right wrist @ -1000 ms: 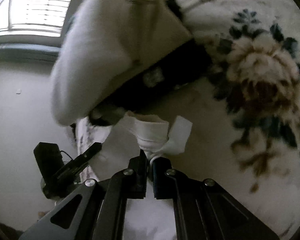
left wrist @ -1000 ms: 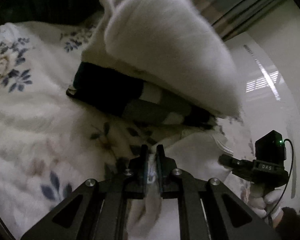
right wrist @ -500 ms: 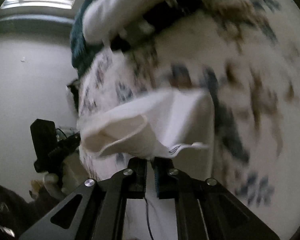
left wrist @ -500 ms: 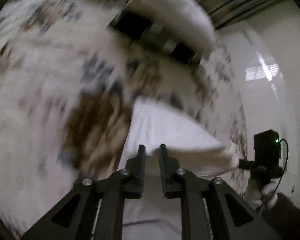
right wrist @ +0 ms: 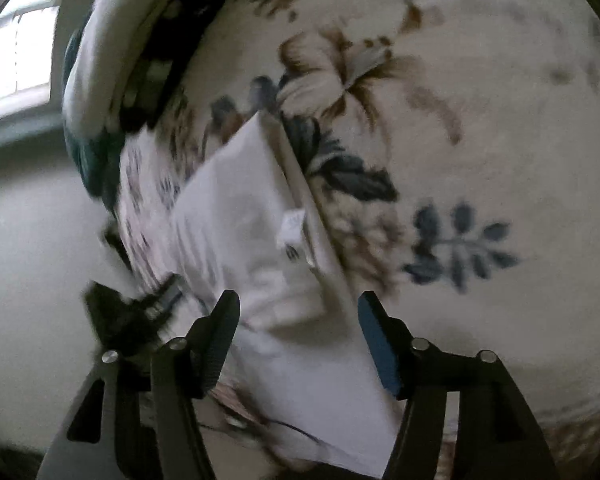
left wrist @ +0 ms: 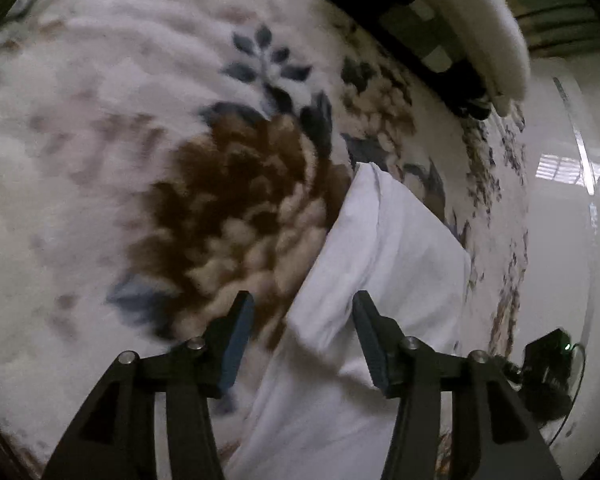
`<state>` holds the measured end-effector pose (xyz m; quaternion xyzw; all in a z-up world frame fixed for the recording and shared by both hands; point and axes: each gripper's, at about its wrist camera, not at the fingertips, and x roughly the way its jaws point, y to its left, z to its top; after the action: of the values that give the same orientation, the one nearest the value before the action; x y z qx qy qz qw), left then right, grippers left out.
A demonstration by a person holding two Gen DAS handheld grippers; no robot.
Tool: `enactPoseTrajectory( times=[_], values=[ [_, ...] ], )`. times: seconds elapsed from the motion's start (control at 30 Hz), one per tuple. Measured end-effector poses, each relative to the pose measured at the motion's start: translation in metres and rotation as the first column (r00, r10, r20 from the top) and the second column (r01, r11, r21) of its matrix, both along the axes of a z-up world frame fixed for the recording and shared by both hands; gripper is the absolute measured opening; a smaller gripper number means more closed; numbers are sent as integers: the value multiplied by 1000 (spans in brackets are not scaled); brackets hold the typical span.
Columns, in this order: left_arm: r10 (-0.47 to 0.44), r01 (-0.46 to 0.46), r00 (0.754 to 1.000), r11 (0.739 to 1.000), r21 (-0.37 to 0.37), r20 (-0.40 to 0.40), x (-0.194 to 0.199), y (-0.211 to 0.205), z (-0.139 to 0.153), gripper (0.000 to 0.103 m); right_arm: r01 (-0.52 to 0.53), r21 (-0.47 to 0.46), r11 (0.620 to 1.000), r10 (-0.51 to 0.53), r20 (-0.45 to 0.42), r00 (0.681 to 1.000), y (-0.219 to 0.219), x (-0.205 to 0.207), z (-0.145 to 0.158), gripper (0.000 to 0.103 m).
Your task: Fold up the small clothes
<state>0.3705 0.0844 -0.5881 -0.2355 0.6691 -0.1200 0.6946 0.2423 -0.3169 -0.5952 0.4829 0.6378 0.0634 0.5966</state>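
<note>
Floral blanket (left wrist: 100, 128) underneath. White cloth (left wrist: 384, 264) is judged light, limp, soft; best pinched at near corners. Left gripper (left wrist: 303, 334) and right gripper (right wrist: 298, 334) are spread, nothing held.

Folded pile (left wrist: 460, 20) beyond bare blanket (left wrist: 100, 140)

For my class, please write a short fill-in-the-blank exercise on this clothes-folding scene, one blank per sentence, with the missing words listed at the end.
1. The left gripper has its jaws ____.
2. The garment lying between both grippers is ____ in colour.
3. The garment rests on a blanket printed with a ____ pattern.
4. The right gripper holds ____.

Missing words: open; white; floral; nothing
</note>
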Motion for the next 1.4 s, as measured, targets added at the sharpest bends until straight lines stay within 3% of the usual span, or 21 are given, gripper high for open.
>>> enactPoseTrajectory(
  times=[0.07,0.1,0.13,0.17,0.27,0.4,0.53,0.8,0.83,0.93,1.0,1.03,1.1,1.13,1.2,1.4],
  values=[
    [1,-1,1000,999,48,2,2,-9,-4,36,53,43,998,-51,-58,997,10,1,-20,64],
    [-10,9,1000,999,53,21,1,-16,-2,8,72,46,996,-67,-99,993,17,1,-30,64],
    [-23,21,1000,998,61,20,0,-20,-1,6,84,54,995,-77,-122,990,24,1,-39,64],
    [-31,29,999,996,79,30,-1,-23,2,6,86,59,995,-78,-131,988,30,1,-44,62],
    [-26,20,998,995,98,60,-8,-23,19,6,46,14,999,-44,-105,994,50,5,-43,11],
    [31,-33,999,998,53,38,-17,-8,35,6,23,-30,999,-25,-65,998,48,-1,-16,7],
    [17,-18,1000,999,51,13,-26,-7,33,6,-20,-46,999,16,-76,997,42,-8,-1,7],
    [-64,67,997,994,86,-44,-32,-15,-8,13,-146,-147,978,126,-143,982,38,-19,-19,7],
    [-72,76,997,993,87,-42,-31,-16,-9,13,-166,-162,973,142,-152,978,41,-17,-20,8],
    [-124,125,992,984,130,-18,-27,-25,-3,18,-270,-286,920,225,-179,958,54,-5,-14,37],
    [-169,166,986,967,194,3,-27,-33,5,36,-338,-414,845,283,-189,940,64,-1,-2,70],
    [-185,177,983,959,219,13,-29,-35,9,39,-380,-509,773,326,-195,925,74,1,8,75],
    [-199,177,979,943,282,52,-34,-40,20,40,-413,-603,683,364,-209,908,87,4,19,81],
    [-204,172,976,934,314,72,-38,-42,25,40,-412,-627,661,368,-208,906,91,4,23,85],
    [-206,160,974,920,357,92,-46,-46,36,40,-393,-652,648,363,-189,912,98,3,32,99],
    [-164,90,973,919,384,164,-82,-44,76,40,-322,-717,618,374,-92,923,105,-24,80,100]
  ],
)
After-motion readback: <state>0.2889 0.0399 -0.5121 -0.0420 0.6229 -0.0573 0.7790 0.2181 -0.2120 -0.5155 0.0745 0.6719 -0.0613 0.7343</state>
